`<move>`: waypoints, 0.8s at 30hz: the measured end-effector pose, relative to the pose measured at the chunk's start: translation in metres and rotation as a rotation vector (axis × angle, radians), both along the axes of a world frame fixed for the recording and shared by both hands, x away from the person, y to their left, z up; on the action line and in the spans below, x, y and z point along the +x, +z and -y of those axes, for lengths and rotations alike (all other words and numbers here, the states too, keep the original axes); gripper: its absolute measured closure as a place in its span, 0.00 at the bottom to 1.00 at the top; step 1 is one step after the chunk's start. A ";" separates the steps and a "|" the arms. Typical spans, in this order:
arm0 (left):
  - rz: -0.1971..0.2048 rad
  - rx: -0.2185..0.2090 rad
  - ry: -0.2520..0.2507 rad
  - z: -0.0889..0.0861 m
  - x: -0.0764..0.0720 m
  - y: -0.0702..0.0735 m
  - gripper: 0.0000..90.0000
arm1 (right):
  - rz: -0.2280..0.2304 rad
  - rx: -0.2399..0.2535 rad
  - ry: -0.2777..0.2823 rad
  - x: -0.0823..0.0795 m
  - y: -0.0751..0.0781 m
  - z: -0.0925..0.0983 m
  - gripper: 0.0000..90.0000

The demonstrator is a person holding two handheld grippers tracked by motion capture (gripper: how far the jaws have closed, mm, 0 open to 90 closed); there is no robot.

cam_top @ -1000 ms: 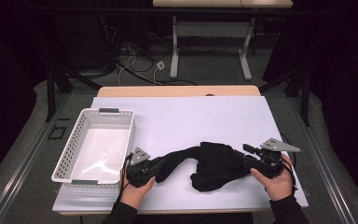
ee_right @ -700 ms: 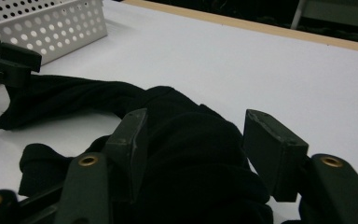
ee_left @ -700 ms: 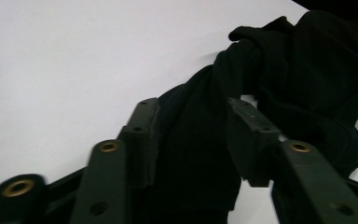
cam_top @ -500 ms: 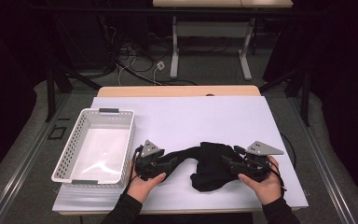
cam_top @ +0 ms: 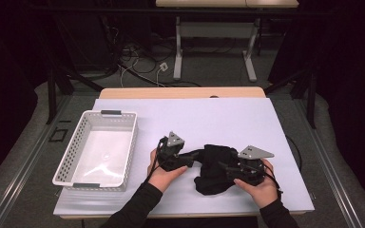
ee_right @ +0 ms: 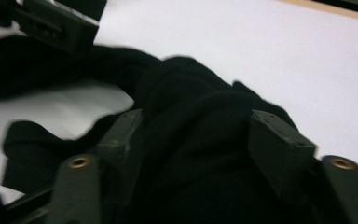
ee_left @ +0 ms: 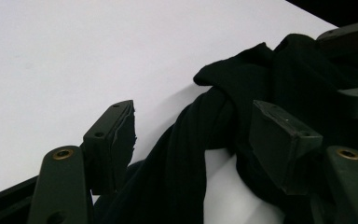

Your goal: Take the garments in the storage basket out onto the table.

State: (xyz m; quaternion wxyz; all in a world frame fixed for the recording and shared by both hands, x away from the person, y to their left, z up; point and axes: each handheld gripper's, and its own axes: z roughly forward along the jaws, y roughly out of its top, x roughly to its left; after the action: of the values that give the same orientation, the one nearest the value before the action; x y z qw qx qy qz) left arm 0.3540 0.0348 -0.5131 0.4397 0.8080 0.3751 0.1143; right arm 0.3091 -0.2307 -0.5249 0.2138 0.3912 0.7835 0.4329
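Black cloth [cam_top: 216, 166]: bunched on the white desk [cam_top: 228, 118], near edge, at 3 o'clock of the white basket [cam_top: 97, 147].
Left tongs [ee_left: 193, 135]: just opening, released; a twisted strand of cloth lies loosely between the jaws.
Right tongs [ee_right: 196, 140]: jaws just closing, cloth bulk filling the gap; grip cannot be told.

Black long sleeves [cam_top: 138, 209]; black claws, grey triangular plates, brass-ringed screw holes.

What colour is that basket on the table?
White, seen best in the high view: the basket.
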 end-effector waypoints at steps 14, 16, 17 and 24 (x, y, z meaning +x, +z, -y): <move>-0.018 0.017 0.000 0.009 0.009 0.000 0.37 | -0.004 0.012 0.016 -0.004 0.014 0.014 0.92; -0.020 0.017 -0.008 0.011 0.010 0.001 0.39 | 0.029 0.042 0.001 -0.007 0.026 0.024 0.92; -0.020 0.017 -0.008 0.011 0.010 0.001 0.39 | 0.029 0.042 0.001 -0.007 0.026 0.024 0.92; -0.031 0.035 -0.043 0.025 0.013 0.000 0.43 | 0.078 0.107 -0.086 -0.007 0.044 0.059 0.92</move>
State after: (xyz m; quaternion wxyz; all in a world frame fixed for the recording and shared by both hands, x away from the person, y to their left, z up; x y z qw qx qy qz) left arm 0.3674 0.0093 -0.5128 0.4221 0.8251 0.3624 0.0988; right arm 0.3019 -0.2896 -0.4813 0.2414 0.4180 0.7330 0.4794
